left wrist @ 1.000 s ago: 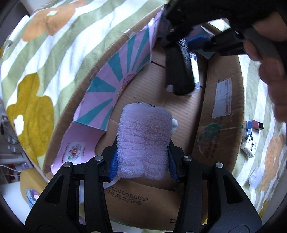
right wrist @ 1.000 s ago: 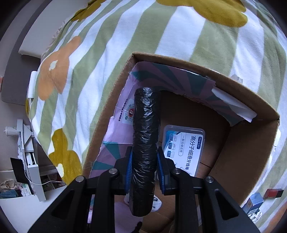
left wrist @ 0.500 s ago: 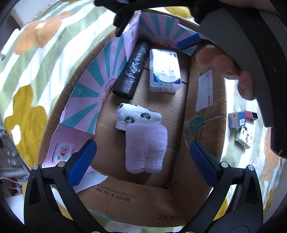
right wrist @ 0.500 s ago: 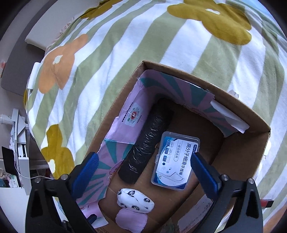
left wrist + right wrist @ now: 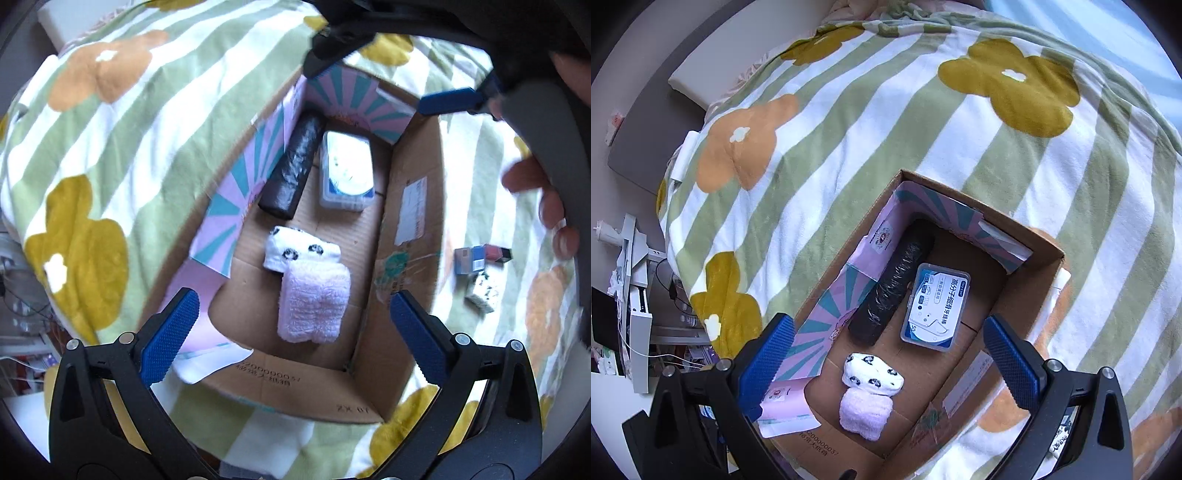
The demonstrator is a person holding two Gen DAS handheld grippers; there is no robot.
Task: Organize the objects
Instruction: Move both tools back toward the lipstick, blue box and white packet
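Observation:
A cardboard box (image 5: 284, 384) (image 5: 1039, 243) sits on the bed. Inside lie a pink fluffy sock roll (image 5: 314, 302) (image 5: 865, 410), a white panda-print sock roll (image 5: 301, 253) (image 5: 873, 374), a black rolled bag (image 5: 291, 170) (image 5: 892, 291) and a clear plastic floss-pick case (image 5: 347, 171) (image 5: 936, 306). My left gripper (image 5: 291, 321) is open and empty above the box's near end. My right gripper (image 5: 886, 350) is open and empty, high above the box; it also shows in the left wrist view (image 5: 450, 101).
A striped flower-print blanket (image 5: 923, 129) covers the bed. Small boxes (image 5: 480, 254) and a small packet (image 5: 482, 291) lie on the blanket right of the cardboard box. A desk with clutter (image 5: 628, 295) stands off the bed's left edge.
My left gripper let go of the pink sock roll in the box and lifted away. My right gripper let go of the black rolled bag and rose. Both now stand open.

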